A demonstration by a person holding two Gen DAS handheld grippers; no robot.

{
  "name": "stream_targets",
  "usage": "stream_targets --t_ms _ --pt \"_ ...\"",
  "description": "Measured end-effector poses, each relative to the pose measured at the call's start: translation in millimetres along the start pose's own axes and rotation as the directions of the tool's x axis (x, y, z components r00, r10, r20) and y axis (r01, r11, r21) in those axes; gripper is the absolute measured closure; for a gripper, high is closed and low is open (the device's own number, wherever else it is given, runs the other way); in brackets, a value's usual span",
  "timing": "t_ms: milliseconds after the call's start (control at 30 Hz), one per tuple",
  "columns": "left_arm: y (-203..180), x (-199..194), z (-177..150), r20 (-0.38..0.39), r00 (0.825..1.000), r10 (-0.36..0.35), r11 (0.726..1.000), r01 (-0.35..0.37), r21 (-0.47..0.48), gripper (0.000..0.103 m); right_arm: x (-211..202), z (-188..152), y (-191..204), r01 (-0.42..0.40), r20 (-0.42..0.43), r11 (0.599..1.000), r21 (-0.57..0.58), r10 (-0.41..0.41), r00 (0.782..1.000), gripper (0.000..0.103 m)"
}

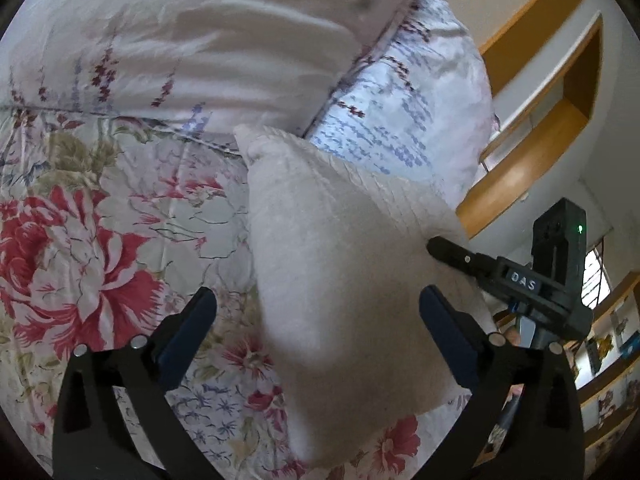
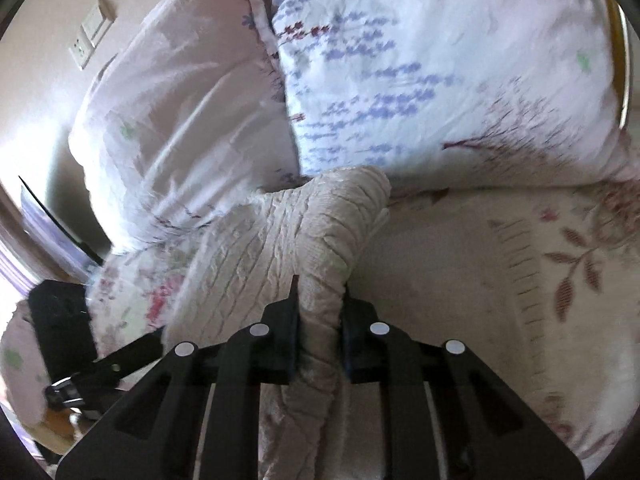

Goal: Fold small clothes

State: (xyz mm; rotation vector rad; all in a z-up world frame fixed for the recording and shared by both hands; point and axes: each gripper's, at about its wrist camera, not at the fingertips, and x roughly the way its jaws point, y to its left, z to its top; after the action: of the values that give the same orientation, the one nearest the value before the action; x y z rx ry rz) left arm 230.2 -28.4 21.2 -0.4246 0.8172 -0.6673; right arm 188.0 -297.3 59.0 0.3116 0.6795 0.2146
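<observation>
Overhead, pale crinkled garment (image 2: 280, 240), bunched, lifted.

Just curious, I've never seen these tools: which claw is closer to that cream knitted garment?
Right. The right claw is clamped on the cream knitted garment's bunched edge; the left claw is open, the garment hanging between its fingers, apparently untouched.

The knit garment (image 1: 344, 272) was off-white; the bedsheet (image 1: 100, 240) bore red peonies; the pillow (image 2: 420, 80) carried lavender sprigs on white.

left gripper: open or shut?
Open. The left gripper has its jaws spread wide either side of the white garment, gripping nothing.
</observation>
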Motion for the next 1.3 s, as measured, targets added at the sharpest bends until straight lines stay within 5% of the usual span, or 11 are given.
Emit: stream_targets --t_ms 200,400,633,1000,1133,1200,1300 --pt "-13 6 -6 -0.019 1.0 0.025 0.999 -0.024 0.046 0.002 -15 5 -30 0.192 0.049 0.981 -0.018 -0.191 0.98 0.087" --pt "-22 12 -14 -0.044 0.999 0.018 0.995 -0.014 0.098 0.002 -6 -2 -52 0.231 0.0 0.973 0.014 -0.231 0.973 0.087" --pt "-21 19 -18 -0.076 0.997 0.002 0.997 0.004 0.081 0.002 -22 6 -51 0.236 0.074 0.972 0.016 -0.237 0.969 0.087" --pt "-25 17 -22 -0.034 0.998 -0.05 0.992 0.053 0.119 0.002 5 -4 -95 0.233 -0.025 0.961 0.146 -0.232 0.972 0.086" --pt "-30 14 -26 -0.007 0.998 -0.064 0.985 0.065 0.162 0.002 1 -9 -104 0.192 -0.029 0.96 0.204 -0.19 0.981 0.075" --pt "-30 16 -26 -0.021 0.998 -0.067 0.984 0.069 0.165 0.002 -6 -13 -108 0.173 -0.035 0.957 0.232 -0.17 0.985 0.06" --pt "-27 22 -27 -0.059 0.996 -0.073 0.987 0.081 0.138 0.002 -22 -25 -117 0.115 -0.024 0.954 0.277 -0.112 0.993 0.055"
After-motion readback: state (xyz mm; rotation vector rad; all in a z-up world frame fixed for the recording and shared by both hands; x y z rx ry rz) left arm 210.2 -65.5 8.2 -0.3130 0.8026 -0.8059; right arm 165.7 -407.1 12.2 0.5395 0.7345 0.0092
